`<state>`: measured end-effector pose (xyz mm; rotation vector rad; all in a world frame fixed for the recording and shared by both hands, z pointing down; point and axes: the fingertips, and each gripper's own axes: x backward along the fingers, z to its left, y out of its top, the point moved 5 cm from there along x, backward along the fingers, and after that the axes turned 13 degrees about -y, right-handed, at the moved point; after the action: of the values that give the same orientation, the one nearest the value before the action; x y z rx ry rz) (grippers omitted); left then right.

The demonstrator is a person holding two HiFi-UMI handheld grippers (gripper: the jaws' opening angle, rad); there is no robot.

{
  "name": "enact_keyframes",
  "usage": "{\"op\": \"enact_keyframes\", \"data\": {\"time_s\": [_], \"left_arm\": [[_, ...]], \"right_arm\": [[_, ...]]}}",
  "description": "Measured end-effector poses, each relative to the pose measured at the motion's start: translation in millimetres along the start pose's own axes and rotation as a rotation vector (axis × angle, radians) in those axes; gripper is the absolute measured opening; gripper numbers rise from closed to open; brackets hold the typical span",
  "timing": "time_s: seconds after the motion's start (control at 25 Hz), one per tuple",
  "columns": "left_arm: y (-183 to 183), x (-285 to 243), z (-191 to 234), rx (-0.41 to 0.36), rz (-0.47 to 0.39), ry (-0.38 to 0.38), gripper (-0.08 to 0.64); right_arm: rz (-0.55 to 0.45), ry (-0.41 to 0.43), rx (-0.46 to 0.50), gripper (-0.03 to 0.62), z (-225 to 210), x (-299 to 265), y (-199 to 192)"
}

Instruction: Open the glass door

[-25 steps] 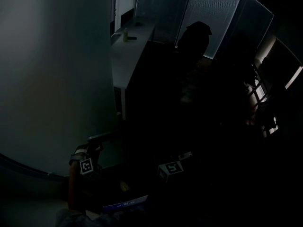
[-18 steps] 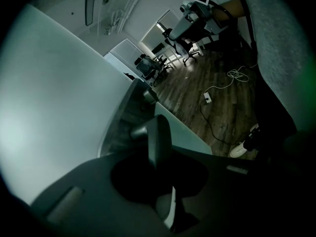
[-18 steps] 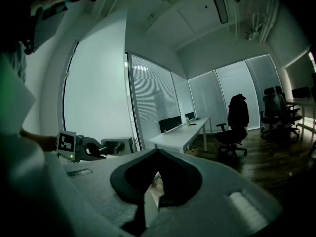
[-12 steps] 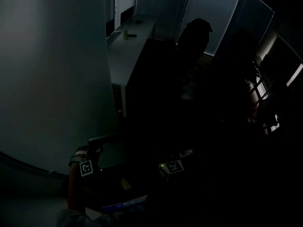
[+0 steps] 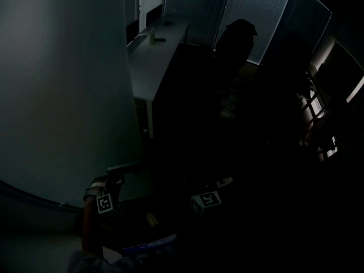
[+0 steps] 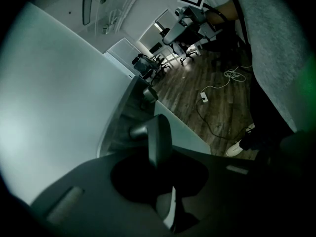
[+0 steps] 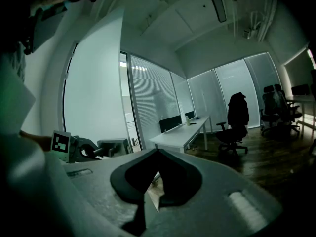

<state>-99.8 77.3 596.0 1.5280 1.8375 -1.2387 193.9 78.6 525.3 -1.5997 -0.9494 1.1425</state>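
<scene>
Head view is very dark; frosted glass door (image 5: pixel 62 95) fills the left and near side, its free edge running down the middle-left, with the room showing past that edge; window wall with blinds (image 5: pixel 250 21) runs across the far side; long white desk (image 5: pixel 151 67) stands just right of the door edge, reaching toward the blinds; office chair (image 5: pixel 236 41) with a dark coat over its back sits right of the desk's far end; left gripper (image 6: pixel 158 154) is at the near left, low against the door, clenched on the door handle (image 6: pixel 159 132), a lever on a short round stub, with the lever sitting between the jaws; right gripper (image 7: pixel 157 154) is to the right of the left one, apart from the door, jaws closed together with nothing between them; a person's white shoe (image 6: pixel 240 144) rests on the wood floor (image 6: pixel 197 88) beyond the door; loose cable (image 6: pixel 217 90) lies on that floor; small bottle (image 5: pixel 152 38) stands on the desk's far part.
</scene>
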Motion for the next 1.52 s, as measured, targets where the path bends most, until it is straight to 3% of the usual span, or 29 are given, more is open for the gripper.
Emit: {"op": "enact_keyframes", "data": {"time_s": [0.56,0.76,1.36,1.52], "left_arm": [[3,2,2,0.041,0.004,-0.07,0.066],[2,3,2,0.069,0.011,-0.118,0.121],[-10,30,2,0.117,0.035,-0.108,0.176],[-3,44,4,0.151,-0.018,-0.107,0.178]], "right_arm": [[0.011,-0.014,-0.017,0.002,-9,-4,2],[0.007,-0.018,-0.026,0.002,-8,-8,-4],[0.021,0.021,-0.019,0.002,8,-16,-8],[0.022,0.026,-0.019,0.002,11,-15,-7]]}}
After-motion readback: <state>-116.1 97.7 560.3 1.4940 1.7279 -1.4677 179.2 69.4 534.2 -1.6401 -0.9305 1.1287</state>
